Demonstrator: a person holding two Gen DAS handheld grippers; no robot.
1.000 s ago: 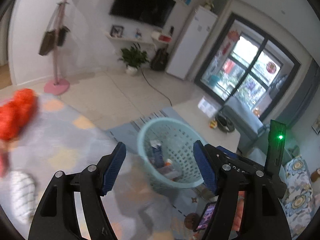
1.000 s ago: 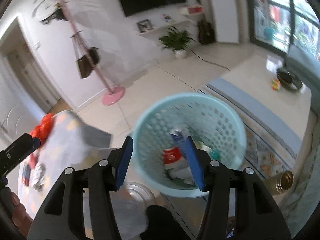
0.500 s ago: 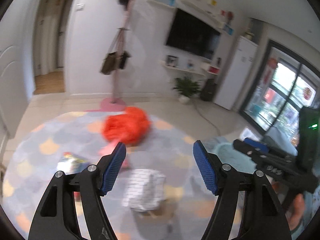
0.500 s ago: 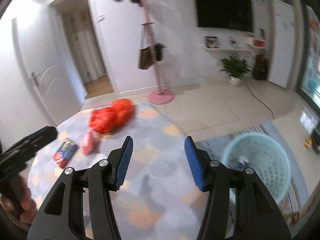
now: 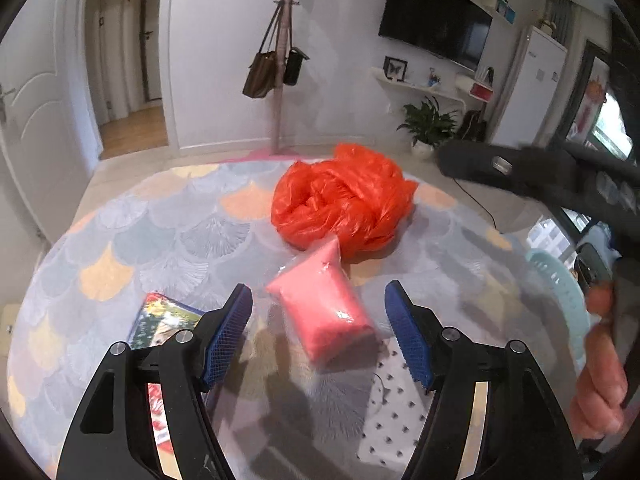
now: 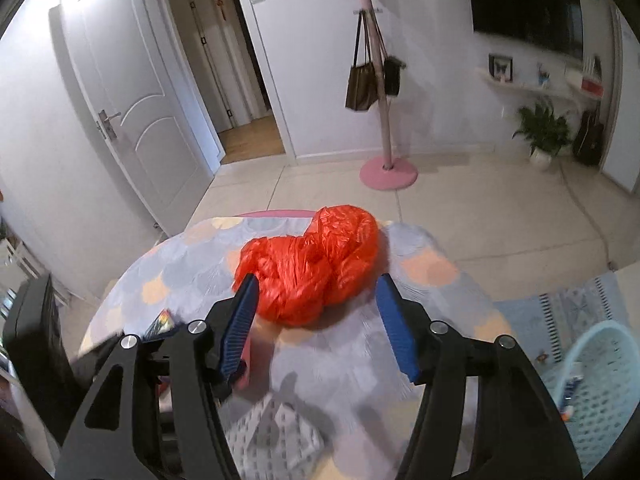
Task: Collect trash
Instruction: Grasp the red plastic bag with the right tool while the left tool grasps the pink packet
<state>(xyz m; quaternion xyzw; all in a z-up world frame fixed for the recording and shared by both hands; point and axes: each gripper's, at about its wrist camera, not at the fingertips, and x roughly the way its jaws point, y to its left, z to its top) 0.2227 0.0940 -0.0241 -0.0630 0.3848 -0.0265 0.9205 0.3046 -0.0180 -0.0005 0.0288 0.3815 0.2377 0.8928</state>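
Observation:
A crumpled orange plastic bag [image 5: 344, 204] lies on the round patterned table [image 5: 132, 232]; it also shows in the right wrist view [image 6: 312, 264]. A pink packet [image 5: 324, 308] lies just in front of my open, empty left gripper [image 5: 318, 336]. A colourful wrapper [image 5: 164, 320] lies by its left finger, and a white dotted packet [image 5: 396, 408] lies under its right finger. My right gripper [image 6: 316, 324] is open and empty, hovering just short of the orange bag. The teal trash basket [image 6: 600, 368] stands on the floor to the right of the table.
A pink coat stand [image 6: 384, 120] with hanging bags is beyond the table. A potted plant [image 6: 544, 132] stands by the far wall. A white door [image 6: 132, 120] and hallway are at the left. A striped rug [image 6: 576, 304] lies under the basket.
Both grippers swung left, away from the teal basket and over the table. The orange bag and pink packet are now close in front of them. Both stayed open.

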